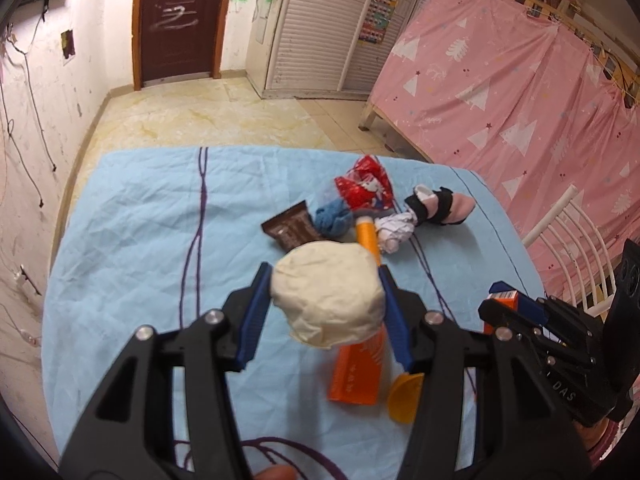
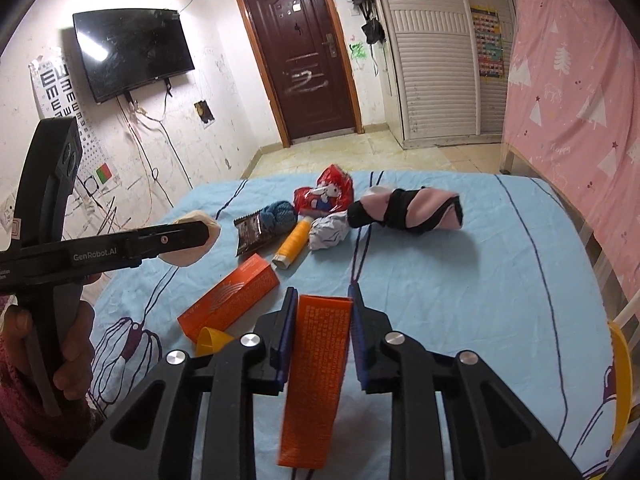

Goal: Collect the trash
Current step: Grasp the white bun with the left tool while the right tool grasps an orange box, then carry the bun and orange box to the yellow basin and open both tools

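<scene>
My left gripper is shut on a cream crumpled paper ball, held above the blue sheet; it also shows in the right wrist view. My right gripper is shut on an orange box, seen at the right edge of the left wrist view. On the sheet lie another orange box, a yellow cap, an orange thread spool, a white paper wad, a brown wrapper, blue yarn and a red wrapper.
A pink and black sock bundle lies on the bed to the right. A pink curtain hangs on the right. A white chair stands by the bed's right edge. Tiled floor and a brown door lie beyond.
</scene>
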`<action>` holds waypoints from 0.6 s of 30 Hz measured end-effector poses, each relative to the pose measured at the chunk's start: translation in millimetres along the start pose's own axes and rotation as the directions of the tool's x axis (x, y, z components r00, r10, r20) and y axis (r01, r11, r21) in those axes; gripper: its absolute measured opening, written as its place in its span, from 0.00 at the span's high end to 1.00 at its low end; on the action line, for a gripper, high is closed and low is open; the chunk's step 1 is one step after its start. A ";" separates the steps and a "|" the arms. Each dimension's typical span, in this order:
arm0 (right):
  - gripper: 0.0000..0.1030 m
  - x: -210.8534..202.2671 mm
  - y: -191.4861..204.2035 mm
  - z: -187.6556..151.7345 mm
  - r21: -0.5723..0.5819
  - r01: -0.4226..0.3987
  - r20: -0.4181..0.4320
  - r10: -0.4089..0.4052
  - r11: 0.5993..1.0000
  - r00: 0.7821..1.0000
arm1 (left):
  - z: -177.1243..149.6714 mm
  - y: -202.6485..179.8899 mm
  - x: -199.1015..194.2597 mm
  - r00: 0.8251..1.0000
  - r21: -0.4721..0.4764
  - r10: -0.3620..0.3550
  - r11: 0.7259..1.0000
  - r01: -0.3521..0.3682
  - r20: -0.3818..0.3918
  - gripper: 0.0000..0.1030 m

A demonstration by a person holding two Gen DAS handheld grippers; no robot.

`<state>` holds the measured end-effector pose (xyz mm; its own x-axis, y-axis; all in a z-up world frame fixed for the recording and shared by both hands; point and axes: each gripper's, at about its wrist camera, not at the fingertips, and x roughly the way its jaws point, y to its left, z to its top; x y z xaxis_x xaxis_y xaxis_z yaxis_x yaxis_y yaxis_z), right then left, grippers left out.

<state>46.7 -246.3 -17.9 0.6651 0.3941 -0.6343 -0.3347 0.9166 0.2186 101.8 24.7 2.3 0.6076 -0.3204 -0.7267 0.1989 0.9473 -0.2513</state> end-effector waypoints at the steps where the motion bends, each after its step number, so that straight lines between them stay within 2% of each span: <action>1: 0.84 -1.8 -1.7 0.3 0.003 -0.001 0.005 0.001 1.000 1.000 | 0.2 -2.4 -0.7 1.000 0.004 0.002 1.000 -0.002 0.002 0.51; 9: 0.84 -22.1 -28.6 5.2 0.053 0.000 0.070 -0.003 0.999 0.998 | 7.8 -35.3 -1.3 1.000 0.047 -0.002 0.999 0.002 0.008 0.51; 18: 0.84 -57.6 -71.3 8.4 0.111 0.044 0.150 -0.061 0.993 0.987 | 14.3 -91.9 3.1 0.999 0.132 -0.035 0.991 0.033 0.010 0.51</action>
<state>37.8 -333.8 9.3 0.7771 0.3431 -0.5276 -0.2289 0.9350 0.2710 96.3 -63.3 32.4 0.6081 -0.3528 -0.7111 0.3185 0.9290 -0.1885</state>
